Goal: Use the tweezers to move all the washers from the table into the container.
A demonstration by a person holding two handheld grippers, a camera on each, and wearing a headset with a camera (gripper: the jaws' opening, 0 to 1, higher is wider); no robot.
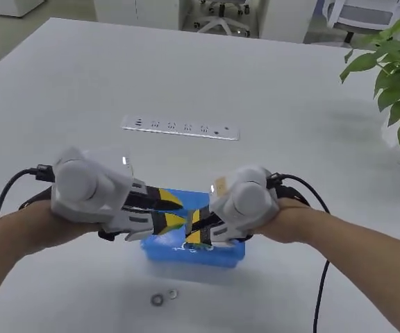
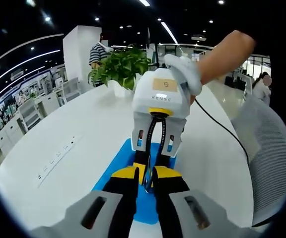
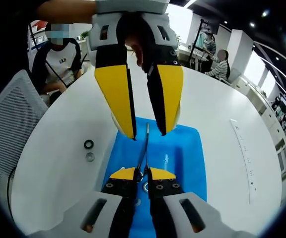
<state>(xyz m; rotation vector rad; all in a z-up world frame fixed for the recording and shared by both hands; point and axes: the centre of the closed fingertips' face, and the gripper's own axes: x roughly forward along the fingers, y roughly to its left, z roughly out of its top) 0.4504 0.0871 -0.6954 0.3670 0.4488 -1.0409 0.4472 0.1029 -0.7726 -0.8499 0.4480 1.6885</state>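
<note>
A broad white table (image 1: 186, 76) takes up most of the room. A white power strip (image 1: 180, 128) lies flat on it toward the far side. In the head view a leafy green potted plant (image 1: 394, 69) stands at the right, and office chairs (image 1: 221, 17) on castors wait on a pale floor (image 1: 5, 35) beyond the far edge. A grey mesh chair (image 2: 272, 163) sits beside the table. Bright strip lights (image 2: 168, 32) and small spots cross the dark ceiling. A white pillar (image 2: 78, 49) rises behind the plant, and a seated person (image 3: 58, 59) is nearby.
</note>
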